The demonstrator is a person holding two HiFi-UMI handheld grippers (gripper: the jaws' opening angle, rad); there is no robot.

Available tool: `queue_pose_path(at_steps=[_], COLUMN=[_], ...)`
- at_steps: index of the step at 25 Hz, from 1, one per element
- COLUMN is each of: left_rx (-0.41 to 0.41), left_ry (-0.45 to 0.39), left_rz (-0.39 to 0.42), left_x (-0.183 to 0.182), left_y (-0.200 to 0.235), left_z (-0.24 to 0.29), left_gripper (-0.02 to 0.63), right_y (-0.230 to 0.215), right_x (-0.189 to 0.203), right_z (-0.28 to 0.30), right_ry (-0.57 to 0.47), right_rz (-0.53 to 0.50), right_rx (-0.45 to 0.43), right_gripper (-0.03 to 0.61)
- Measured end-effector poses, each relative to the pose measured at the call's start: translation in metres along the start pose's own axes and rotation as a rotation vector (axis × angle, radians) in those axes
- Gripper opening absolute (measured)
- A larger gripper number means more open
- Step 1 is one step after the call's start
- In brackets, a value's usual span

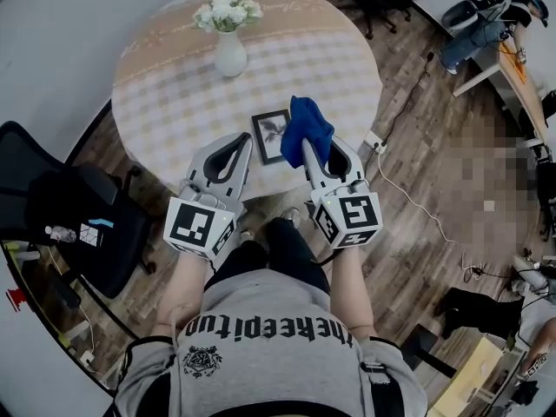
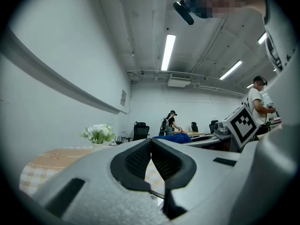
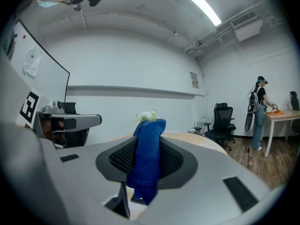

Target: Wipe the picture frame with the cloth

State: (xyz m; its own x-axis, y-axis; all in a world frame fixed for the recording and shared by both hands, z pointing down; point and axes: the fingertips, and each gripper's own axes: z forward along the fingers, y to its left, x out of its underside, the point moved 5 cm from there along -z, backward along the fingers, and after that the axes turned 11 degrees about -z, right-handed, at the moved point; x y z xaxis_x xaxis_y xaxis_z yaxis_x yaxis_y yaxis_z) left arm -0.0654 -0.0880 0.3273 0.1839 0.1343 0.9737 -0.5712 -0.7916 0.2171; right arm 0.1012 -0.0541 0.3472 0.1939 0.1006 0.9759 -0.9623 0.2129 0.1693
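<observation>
The right gripper (image 3: 148,165) pinches the cloth (image 1: 308,127) between its fingers, bunched and raised just beside the frame (image 1: 270,136). The frame lies flat by the surface's (image 1: 156,102) near edge, within reach for wiping. The left gripper (image 2: 151,159), fingers pressed together on nothing, hovers on the frame's other side, perhaps to steady it.

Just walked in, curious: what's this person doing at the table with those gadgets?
A person holds a two-jaw gripper in each hand. The right gripper is shut on a blue cloth, right by the picture frame lying flat on the round table. The left gripper is shut and empty. Whether the cloth touches the frame is unclear.
</observation>
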Motion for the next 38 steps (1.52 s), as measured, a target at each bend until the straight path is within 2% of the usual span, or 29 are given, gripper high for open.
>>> queue_pose_path(at_steps=[13,28,38], left_rx=[-0.038,-0.152,-0.231], left_ry=[-0.041,-0.078,-0.089], left_rz=[0.038,0.069,0.097], left_x=[-0.014,-0.010,-0.002], left_y=[-0.032,-0.110,-0.158], left_z=[0.000,-0.025,-0.050], left_gripper=[0.017,0.017,0.017], right_y=[-0.009,-0.018,-0.023], right_x=[-0.018,-0.020,-0.015], right_z=[-0.023,-0.085,-0.127], right_ry=[-0.074,-0.122,-0.153], right_rz=[-0.007,-0.033,-0.034], right_rx=[-0.053,-0.191,-0.247], right_gripper=[0.123,0.124,0.124])
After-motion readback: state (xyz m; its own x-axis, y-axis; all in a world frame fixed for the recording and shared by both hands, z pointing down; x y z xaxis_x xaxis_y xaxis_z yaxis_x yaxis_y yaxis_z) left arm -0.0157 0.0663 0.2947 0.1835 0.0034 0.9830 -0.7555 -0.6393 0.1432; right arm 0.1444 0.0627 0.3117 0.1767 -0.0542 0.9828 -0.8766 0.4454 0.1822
